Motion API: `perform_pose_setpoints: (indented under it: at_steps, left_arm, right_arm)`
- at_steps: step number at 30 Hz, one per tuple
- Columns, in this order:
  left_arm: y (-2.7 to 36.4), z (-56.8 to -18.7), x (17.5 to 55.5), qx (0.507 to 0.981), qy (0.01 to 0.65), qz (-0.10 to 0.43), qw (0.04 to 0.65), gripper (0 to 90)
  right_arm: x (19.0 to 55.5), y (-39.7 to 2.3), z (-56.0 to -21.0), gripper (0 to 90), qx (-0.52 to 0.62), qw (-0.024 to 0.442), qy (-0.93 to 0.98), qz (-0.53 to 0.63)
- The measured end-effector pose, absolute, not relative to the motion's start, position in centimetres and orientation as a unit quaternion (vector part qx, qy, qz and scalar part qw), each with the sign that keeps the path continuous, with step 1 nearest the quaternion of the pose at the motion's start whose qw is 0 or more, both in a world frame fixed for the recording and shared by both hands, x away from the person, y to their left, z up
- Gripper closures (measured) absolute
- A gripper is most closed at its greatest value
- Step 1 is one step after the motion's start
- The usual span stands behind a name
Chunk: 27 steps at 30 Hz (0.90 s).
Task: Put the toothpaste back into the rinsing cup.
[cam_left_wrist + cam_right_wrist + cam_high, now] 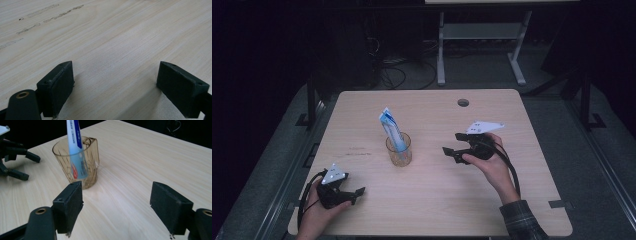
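A light wooden table (437, 200) carries a clear amber cup (399, 150) near its middle, slightly toward the left edge. A blue and white toothpaste tube (392, 131) stands in the cup, leaning toward the far left corner. The right gripper (453, 145), held in a person's hand right of the cup, points at it with its jaws spread wide and nothing between them; it stays apart from the cup. The left gripper (358, 194) sits low near the table's near left corner, jaws also spread wide over bare wood, gripping nothing.
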<state>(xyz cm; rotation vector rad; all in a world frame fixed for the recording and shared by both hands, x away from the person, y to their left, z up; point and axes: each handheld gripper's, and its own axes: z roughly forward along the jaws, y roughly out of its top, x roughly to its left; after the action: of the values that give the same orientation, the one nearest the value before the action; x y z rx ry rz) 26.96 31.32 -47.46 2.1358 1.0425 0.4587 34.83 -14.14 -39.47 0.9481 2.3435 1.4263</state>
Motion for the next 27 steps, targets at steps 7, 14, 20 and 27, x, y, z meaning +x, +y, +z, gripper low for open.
perform_pose_setpoints:
  at_steps: [7, 14, 20, 27]
  left_arm:
    - [31.3, -47.5, 26.9, 0.826, 0.403, 0.177, 0.353, 13.3]
    - [31.3, -47.5, 26.9, 0.825, 0.403, 0.177, 0.353, 13.3]
    - [31.3, -47.5, 26.9, 0.825, 0.403, 0.177, 0.354, 13.3]
    - [31.3, -47.5, 26.9, 0.826, 0.402, 0.178, 0.353, 13.3]
  right_arm:
    - [33.3, -16.3, -40.5, 24.8, 0.339, 0.128, 0.802, 0.475]
    - [31.4, -18.7, -41.5, 23.3, 0.356, 0.136, 0.801, 0.462]
    - [29.9, -20.9, -42.4, 22.0, 0.374, 0.139, 0.796, 0.455]
    - [28.5, -22.9, -43.4, 19.9, 0.392, 0.146, 0.79, 0.448]
